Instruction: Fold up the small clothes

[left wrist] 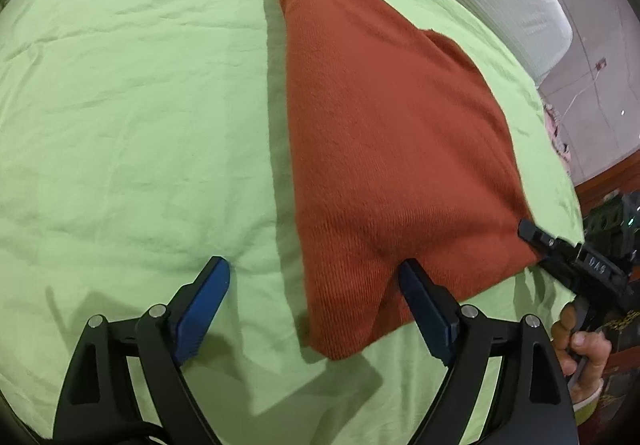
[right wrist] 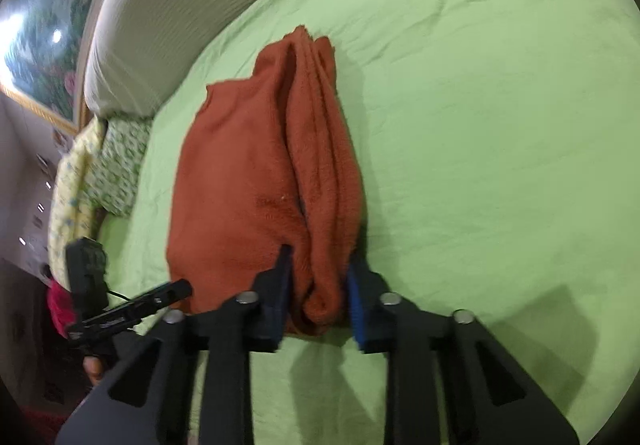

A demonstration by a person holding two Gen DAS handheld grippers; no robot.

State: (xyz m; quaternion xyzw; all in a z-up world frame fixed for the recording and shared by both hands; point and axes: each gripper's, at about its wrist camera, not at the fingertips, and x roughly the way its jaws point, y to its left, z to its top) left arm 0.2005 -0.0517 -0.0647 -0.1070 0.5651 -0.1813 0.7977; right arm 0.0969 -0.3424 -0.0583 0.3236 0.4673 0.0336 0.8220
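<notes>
Folded rust sweater on green sheet; left gripper released beside it; right gripper clamped on its near corner

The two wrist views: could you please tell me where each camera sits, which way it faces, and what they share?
Left wrist view: on the left claw, looking down along its wide-open blue fingers at the folded rust sweater on the green sheet; the right claw and a hand show at right.
Right wrist view: on the right claw, pinching the sweater's near edge; the left claw shows at left.
Shared: sweater, sheet, white pillow, each other's claw.
</notes>
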